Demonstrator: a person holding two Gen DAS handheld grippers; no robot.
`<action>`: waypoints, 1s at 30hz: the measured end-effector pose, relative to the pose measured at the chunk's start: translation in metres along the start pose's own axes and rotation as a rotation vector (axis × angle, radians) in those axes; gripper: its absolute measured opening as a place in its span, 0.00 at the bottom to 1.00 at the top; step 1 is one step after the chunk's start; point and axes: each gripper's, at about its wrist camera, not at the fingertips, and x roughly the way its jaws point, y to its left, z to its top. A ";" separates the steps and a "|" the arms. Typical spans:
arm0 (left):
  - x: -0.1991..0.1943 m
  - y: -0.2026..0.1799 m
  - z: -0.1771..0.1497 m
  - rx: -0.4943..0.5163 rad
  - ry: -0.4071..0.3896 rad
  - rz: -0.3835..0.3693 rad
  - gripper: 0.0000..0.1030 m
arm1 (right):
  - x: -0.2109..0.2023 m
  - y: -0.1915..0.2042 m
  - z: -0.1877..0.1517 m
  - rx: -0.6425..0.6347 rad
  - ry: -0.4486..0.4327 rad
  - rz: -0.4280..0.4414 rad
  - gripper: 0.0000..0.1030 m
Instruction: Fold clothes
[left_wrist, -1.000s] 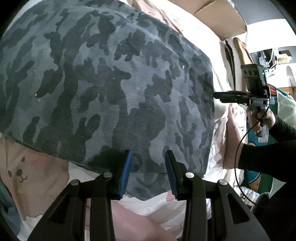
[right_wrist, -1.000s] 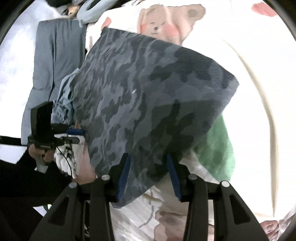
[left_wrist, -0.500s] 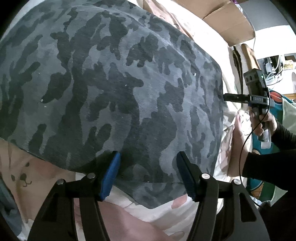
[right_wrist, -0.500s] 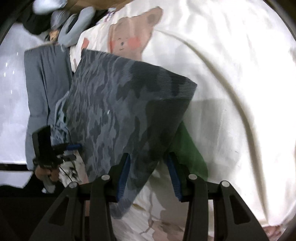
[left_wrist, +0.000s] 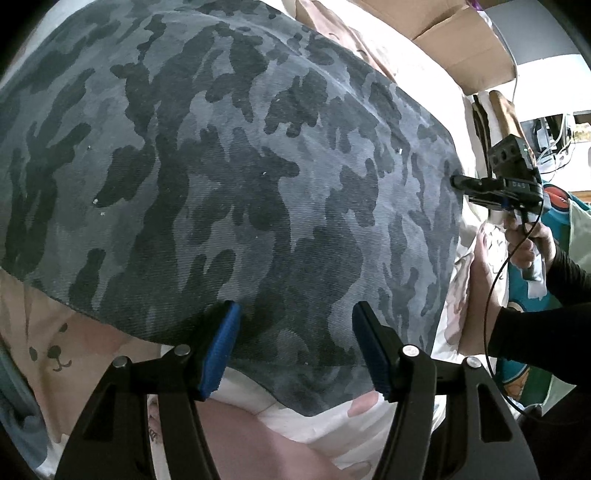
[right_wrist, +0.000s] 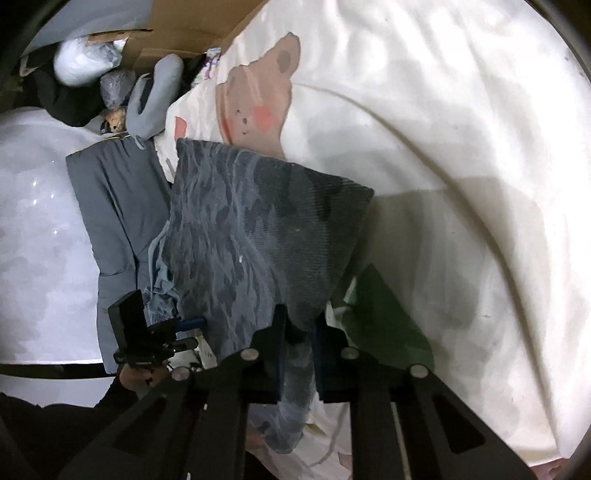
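Observation:
A grey-and-black camouflage garment (left_wrist: 236, 177) lies spread on the bear-print bed sheet (left_wrist: 48, 354) and fills the left wrist view. My left gripper (left_wrist: 295, 350) stands open at its near edge, blue pads (left_wrist: 221, 347) on either side of the cloth with nothing pinched. In the right wrist view the camouflage garment (right_wrist: 258, 229) rises to my right gripper (right_wrist: 299, 332), which is shut on a bunched corner of it. The right gripper (left_wrist: 461, 190) also shows at the garment's right edge, held by a hand (left_wrist: 528, 243). The left gripper (right_wrist: 192, 332) shows at the lower left.
A green garment (right_wrist: 384, 325) lies under the camouflage cloth's near corner. A folded grey garment (right_wrist: 114, 206) lies to the left beside it. Cardboard boxes (left_wrist: 461, 40) and a clothes pile (right_wrist: 110, 81) border the bed. White sheet (right_wrist: 461, 147) stretches to the right.
My left gripper's fingers have spread wider apart. My right gripper has shut on the garment's corner and drawn back, so the cloth looks smaller and its corner is lifted.

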 end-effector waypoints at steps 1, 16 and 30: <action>0.001 0.000 0.000 -0.003 0.001 0.001 0.62 | 0.001 -0.001 0.001 0.009 -0.001 0.008 0.14; -0.007 -0.024 0.014 0.024 0.032 0.098 0.62 | -0.004 0.007 0.010 0.038 -0.062 0.097 0.07; -0.018 -0.039 0.028 0.060 0.016 0.106 0.62 | -0.058 0.033 0.048 -0.031 -0.138 0.082 0.06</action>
